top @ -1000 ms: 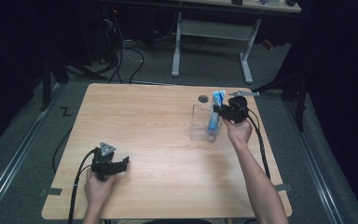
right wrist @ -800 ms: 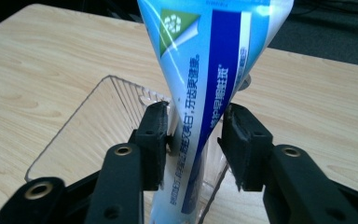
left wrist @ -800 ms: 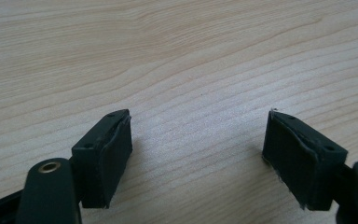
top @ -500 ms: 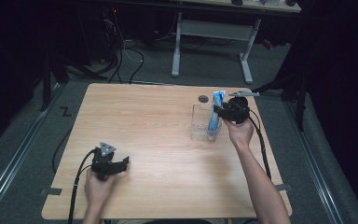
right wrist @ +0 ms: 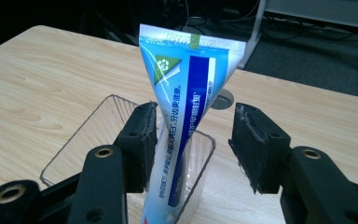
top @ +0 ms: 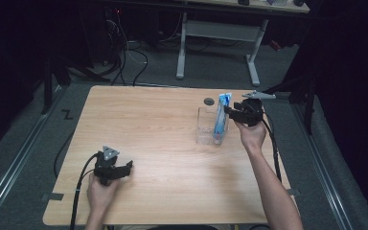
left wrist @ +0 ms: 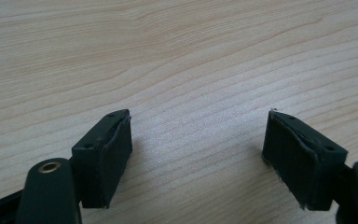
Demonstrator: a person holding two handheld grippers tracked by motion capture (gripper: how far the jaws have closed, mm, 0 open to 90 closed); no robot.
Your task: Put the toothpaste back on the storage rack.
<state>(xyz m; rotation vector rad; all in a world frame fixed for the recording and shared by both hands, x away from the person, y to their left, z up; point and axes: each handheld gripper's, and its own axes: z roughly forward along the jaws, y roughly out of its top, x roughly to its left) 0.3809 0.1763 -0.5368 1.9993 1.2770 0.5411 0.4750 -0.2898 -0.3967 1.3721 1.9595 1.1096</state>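
Where tube [right wrist: 186, 107] leans, container [right wrist: 88, 135] alongside

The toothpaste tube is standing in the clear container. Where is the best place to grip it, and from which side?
Grip the toothpaste tube on its flat upper part, above the rim of the clear container, probably with the pads across its two broad faces. It stands nearly upright, crimped end on top. The right gripper, open, already straddles it from the person's side.

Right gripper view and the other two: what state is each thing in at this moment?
Blue and white toothpaste tube: standing tilted in the bin, crimped end up, between open jaws.
Clear plastic rectangular bin: upright on the table, holding the tube.
Right gripper: open around the tube.
Left gripper: open, empty, over bare tabletop.
Light wooden table: level.
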